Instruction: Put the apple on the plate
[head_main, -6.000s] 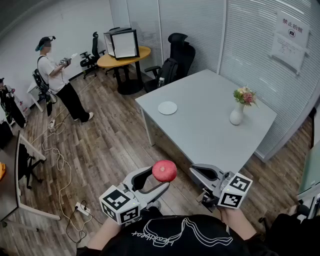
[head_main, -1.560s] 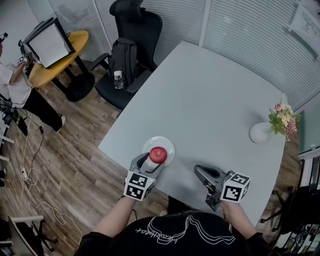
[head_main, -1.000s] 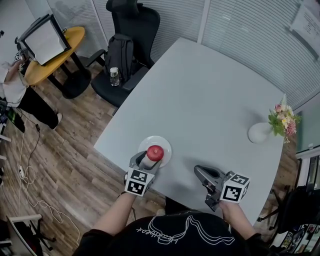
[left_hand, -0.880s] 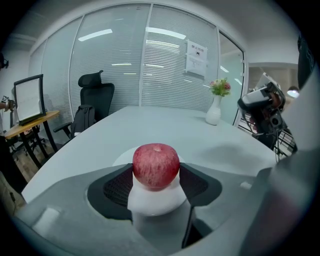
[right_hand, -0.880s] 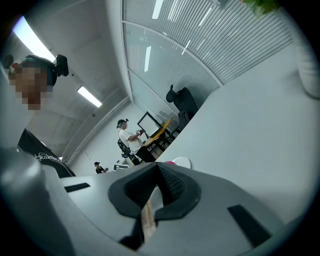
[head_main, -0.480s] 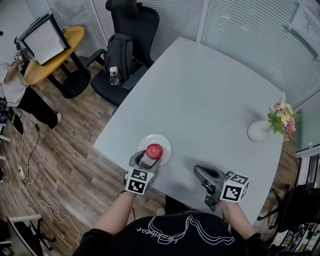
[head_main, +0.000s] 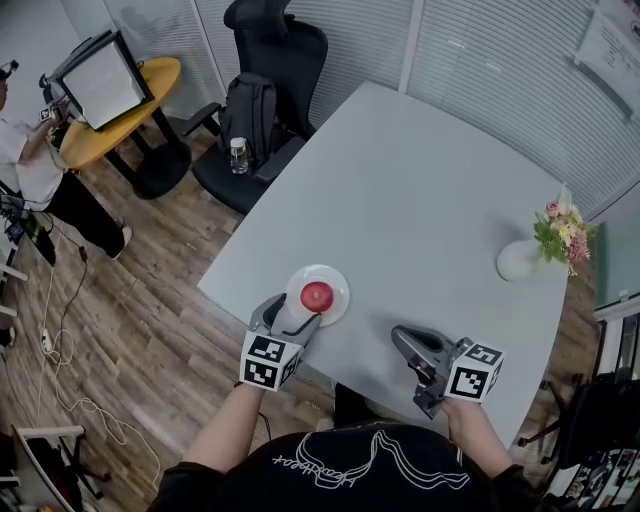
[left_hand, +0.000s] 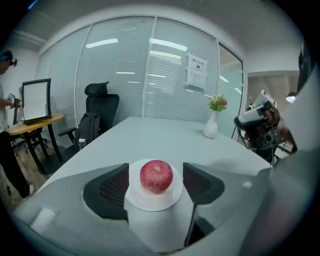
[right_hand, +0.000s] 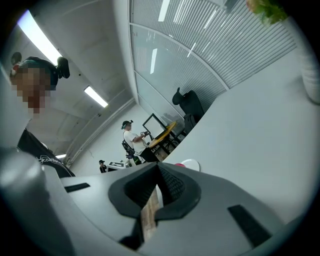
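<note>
While the left tongs (head_main: 293, 314) are opening, the red apple (head_main: 317, 295) sits on the white plate (head_main: 336, 277) just below the centre of the head view. In the left gripper view the apple fills the middle of the frame. A dark ribbed pad stands off each side of it with a clear gap, so nothing is gripped. The apple lies straight ahead of these tongs, toward the upper right in the head view. It is round, with its stem dimple facing up, so it has no long axis to consider.

The left hand is plainly the nearer one. The right tongs (head_main: 409, 341) rest well apart, at the lower right, with jaws together and nothing between them.

The plate sits near the lower-left edge of the grey desk (head_main: 420, 190), with wooden floor (head_main: 130, 300) beyond that edge. Judging from this, the task looks done. The way out for the left tongs is straight back toward the bottom of the frame, along their own line, so that neither pad brushes the apple. Beyond the plate the desk is bare. A white vase of flowers (head_main: 517, 261) stands far off at the right edge.
</note>
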